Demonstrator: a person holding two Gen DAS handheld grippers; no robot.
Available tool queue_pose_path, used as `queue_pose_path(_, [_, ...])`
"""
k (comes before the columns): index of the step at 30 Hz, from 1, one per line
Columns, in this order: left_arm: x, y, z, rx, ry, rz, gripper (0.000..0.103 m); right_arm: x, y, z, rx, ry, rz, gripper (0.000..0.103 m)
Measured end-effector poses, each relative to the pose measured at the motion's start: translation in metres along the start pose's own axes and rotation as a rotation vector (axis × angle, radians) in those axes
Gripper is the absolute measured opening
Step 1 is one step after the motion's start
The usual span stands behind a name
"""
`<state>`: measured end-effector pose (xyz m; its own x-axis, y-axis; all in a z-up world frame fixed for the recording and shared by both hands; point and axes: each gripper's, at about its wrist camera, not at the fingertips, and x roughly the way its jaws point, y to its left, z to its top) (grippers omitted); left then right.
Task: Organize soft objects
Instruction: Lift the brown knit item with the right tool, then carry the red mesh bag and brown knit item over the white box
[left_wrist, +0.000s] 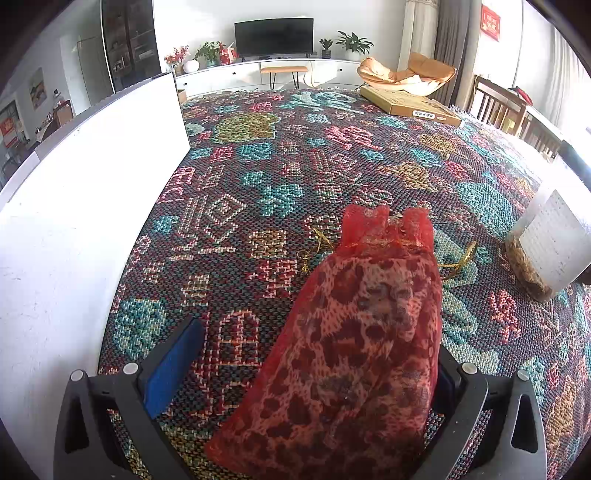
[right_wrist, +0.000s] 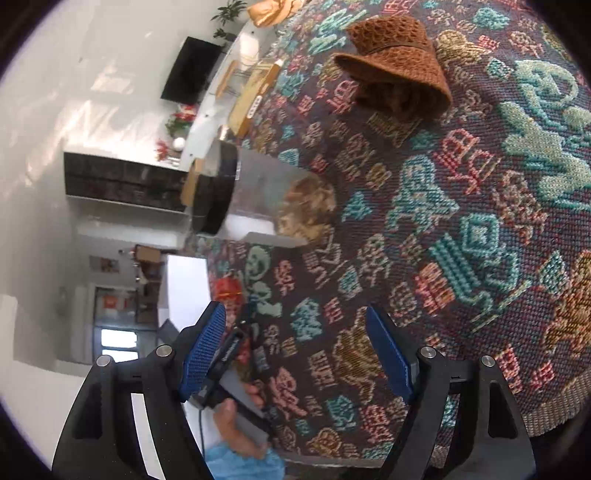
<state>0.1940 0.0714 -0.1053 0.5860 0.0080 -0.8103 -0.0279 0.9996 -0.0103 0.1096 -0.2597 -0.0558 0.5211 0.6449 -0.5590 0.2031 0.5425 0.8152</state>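
A red mesh drawstring pouch with a leopard pattern lies on the patterned woven cloth. It lies between the fingers of my left gripper, leaning on the right finger, well clear of the left blue pad; the jaws stand wide apart. Its gold cord trails beside its neck. My right gripper is open and empty, tilted sideways above the cloth. A brown knitted hat lies far ahead of it. The pouch shows faintly behind its left finger.
A clear jar with a white label and dried filling stands right of the pouch; it also shows in the right wrist view, black-lidded. A white board lies on the left. A flat cardboard box sits at the far edge.
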Motion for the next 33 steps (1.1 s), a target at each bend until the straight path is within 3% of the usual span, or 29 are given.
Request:
queue_pose_path(2, [0.0, 0.0, 0.0, 0.0, 0.0, 0.0, 0.103, 0.0, -0.007, -0.002, -0.019, -0.029, -0.091, 0.081])
queue_pose_path(5, [0.0, 0.0, 0.0, 0.0, 0.0, 0.0, 0.103, -0.01, -0.025, 0.0, -0.095, -0.162, -0.373, 0.081])
queue_pose_path(7, [0.0, 0.0, 0.0, 0.0, 0.0, 0.0, 0.103, -0.021, -0.038, 0.004, -0.131, -0.211, -0.465, 0.081])
queue_pose_path(11, [0.0, 0.0, 0.0, -0.003, 0.001, -0.004, 0.103, -0.049, -0.06, 0.031, -0.085, -0.281, -0.439, 0.081])
queue_pose_path(15, [-0.001, 0.0, 0.001, -0.005, 0.012, -0.015, 0.103, -0.052, -0.042, 0.081, -0.119, -0.325, -0.404, 0.081])
queue_pose_path(17, [-0.002, 0.001, -0.001, 0.003, 0.013, -0.017, 0.103, -0.035, -0.03, 0.11, -0.146, -0.301, -0.401, 0.081])
queue_pose_path(21, [-0.004, -0.002, -0.005, 0.02, 0.017, -0.016, 0.103, 0.022, -0.027, 0.157, -0.119, -0.202, -0.475, 0.08])
queue_pose_path(22, [-0.004, -0.002, -0.005, 0.022, 0.021, -0.015, 0.103, 0.035, -0.033, 0.163, -0.109, -0.159, -0.502, 0.08])
queue_pose_path(23, [-0.004, -0.003, -0.005, 0.023, 0.027, -0.014, 0.103, 0.042, -0.033, 0.165, -0.136, -0.158, -0.502, 0.087])
queue_pose_path(25, [-0.003, -0.003, -0.002, 0.032, 0.055, -0.019, 0.103, 0.052, -0.028, 0.165, -0.2, -0.148, -0.585, 0.087])
queue_pose_path(27, [-0.001, -0.003, 0.004, 0.063, 0.112, -0.044, 0.103, 0.056, -0.027, 0.16, -0.245, -0.121, -0.594, 0.084])
queue_pose_path(28, [-0.002, 0.0, 0.005, 0.06, 0.125, -0.058, 0.103, 0.057, -0.025, 0.158, -0.269, -0.105, -0.595, 0.076])
queue_pose_path(29, [-0.004, 0.002, 0.006, 0.045, 0.127, -0.08, 0.103, 0.056, -0.026, 0.157, -0.274, -0.098, -0.553, 0.057])
queue_pose_path(33, [-0.013, 0.01, 0.012, -0.001, 0.094, -0.195, 0.102, 0.047, -0.016, 0.149, -0.309, -0.102, -0.527, 0.046])
